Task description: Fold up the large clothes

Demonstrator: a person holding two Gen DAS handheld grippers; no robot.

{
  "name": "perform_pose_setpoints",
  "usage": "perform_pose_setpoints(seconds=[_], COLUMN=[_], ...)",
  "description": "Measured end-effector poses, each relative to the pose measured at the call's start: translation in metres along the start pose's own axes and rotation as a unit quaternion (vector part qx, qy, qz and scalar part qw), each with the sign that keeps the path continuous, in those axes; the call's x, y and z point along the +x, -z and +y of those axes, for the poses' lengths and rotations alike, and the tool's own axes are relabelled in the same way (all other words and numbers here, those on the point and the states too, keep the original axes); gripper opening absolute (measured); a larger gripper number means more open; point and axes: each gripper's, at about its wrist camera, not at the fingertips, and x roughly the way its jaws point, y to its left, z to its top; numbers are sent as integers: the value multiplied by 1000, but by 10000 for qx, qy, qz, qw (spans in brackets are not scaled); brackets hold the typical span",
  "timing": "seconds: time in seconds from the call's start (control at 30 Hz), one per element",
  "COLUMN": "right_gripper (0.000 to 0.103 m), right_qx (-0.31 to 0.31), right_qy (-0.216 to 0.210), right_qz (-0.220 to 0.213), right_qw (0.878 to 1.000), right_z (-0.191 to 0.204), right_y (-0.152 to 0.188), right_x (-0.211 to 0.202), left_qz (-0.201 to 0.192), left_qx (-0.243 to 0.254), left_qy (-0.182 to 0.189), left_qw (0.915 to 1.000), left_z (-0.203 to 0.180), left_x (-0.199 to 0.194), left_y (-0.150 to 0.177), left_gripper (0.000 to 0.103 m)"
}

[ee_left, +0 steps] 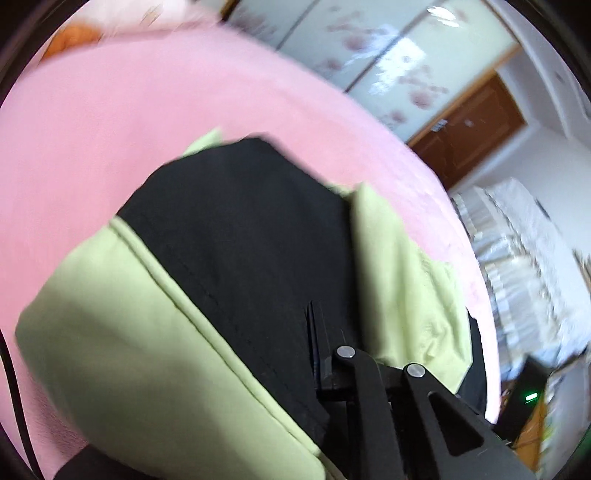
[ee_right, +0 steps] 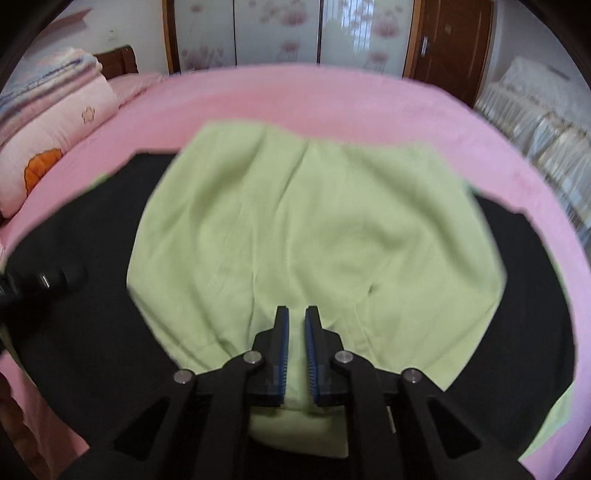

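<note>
Garment (ee_right: 314, 229) spread on the bed (ee_right: 332, 99) (folded quilt (ee_right: 55, 122) at far left), wardrobe (ee_right: 280, 33) behind.

A home bedroom: a bed (ee_right: 332, 96) under a pink sheet, folded quilts (ee_right: 51, 110) at its head, a flowered sliding wardrobe (ee_right: 280, 33) and a wooden door (ee_right: 454, 40) behind.

One garment (ee_right: 314, 236), light green and black, lies on the one bed (ee_right: 295, 92), which wears a pink sheet. Two grippers show: the right gripper (ee_right: 296, 325) over the garment's near edge and the left gripper (ee_left: 334, 332) at its left side. At the bed's head sits one folded quilt (ee_right: 55, 122), and beyond the bed's far side stand three floral sliding panels (ee_right: 277, 33) and one brown door (ee_right: 450, 40).
</note>
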Motion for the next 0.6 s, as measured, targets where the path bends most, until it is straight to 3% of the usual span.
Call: perform_pose_setpoints(seconds=[0.1, 0.2, 0.47, 0.53, 0.6], right_gripper=[8, 8, 8, 8, 8], right_qx=[31, 362, 1023, 1241, 1499], right_qy=[-26, -313, -966, -1226, -1548], right_qz=[-56, -43, -97, -100, -96], right_qw=[10000, 9988, 9900, 9846, 9765], right_z=[-2, -14, -43, -51, -62], right_y=[4, 4, 11, 12, 16], right_x=[-1, 0, 0, 3, 4], left_qz=[-349, -536, -672, -680, -676], left_qx=[698, 1222, 1937, 2177, 2629], left_qy=[45, 179, 249, 256, 272], left_qw=[9969, 9909, 9784, 9733, 9621], left_z=[-35, -66, -124, -141, -170], left_x=[-14, -21, -23, -27, -31], left_y=[0, -2, -4, 0, 9], left_gripper=[6, 6, 6, 6, 6])
